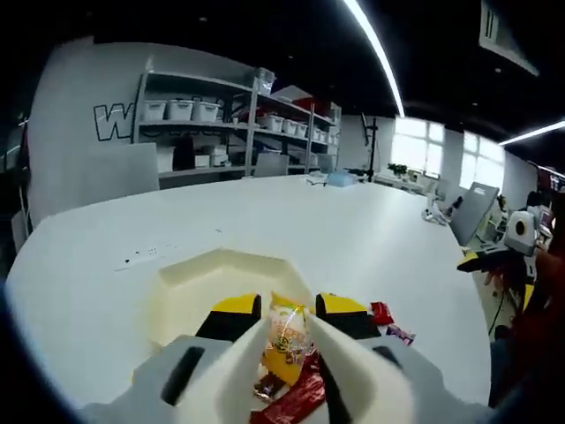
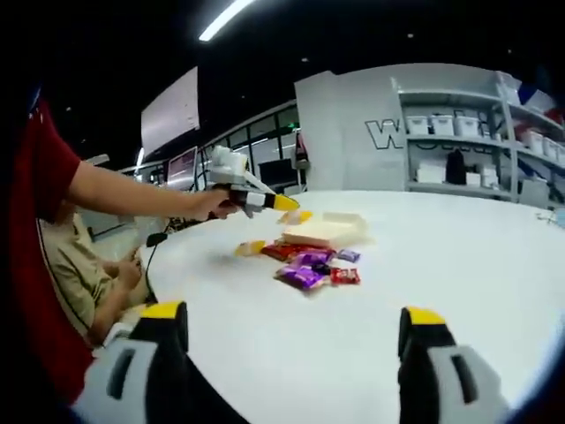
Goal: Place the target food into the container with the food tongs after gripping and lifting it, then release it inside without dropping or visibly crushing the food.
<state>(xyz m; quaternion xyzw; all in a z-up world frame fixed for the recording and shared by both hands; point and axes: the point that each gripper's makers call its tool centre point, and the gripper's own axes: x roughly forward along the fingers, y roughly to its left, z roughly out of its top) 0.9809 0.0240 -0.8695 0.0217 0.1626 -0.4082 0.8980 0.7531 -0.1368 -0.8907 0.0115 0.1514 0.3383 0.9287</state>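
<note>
in the left gripper view, the left gripper (image 1: 284,349) is nearest, and its jaws are closed on a small yellow-orange packet (image 1: 286,346). this packet is, i judge, the target food. it stands upright between the white tong-like tips and looks whole, not flattened, so the hold seems light. it hangs just above the near rim of the cream container (image 1: 190,291), which lies open on the white bench (image 1: 353,230). under the packet and a little to the side lie a red wrapper (image 1: 296,402) and a dark brown one (image 1: 267,385), and further to the side a small red packet (image 1: 381,313) and a purple one (image 1: 400,334) rest on the bench beside the container.

in the right gripper view, the right gripper (image 2: 291,331) has its jaws wide apart, with bare bench between them — it carries nothing and waits near the bench edge, well apart from the food. farther in the middle of the bench is the pile of snacks: purple wrappers (image 2: 302,276), a red one (image 2: 344,276), and behind them the container (image 2: 325,231). the person's hand (image 2: 212,204) holds the left gripper (image 2: 284,203) over this pile, its yellow tip near the container, with a yellow packet (image 2: 296,215) just under the tip.

the lifting seems done; the moving forward over the container and the opening of the jaws are not yet done. i think the release should be low and slow, because the packet is light and can slip or fall outside the rim.
</note>
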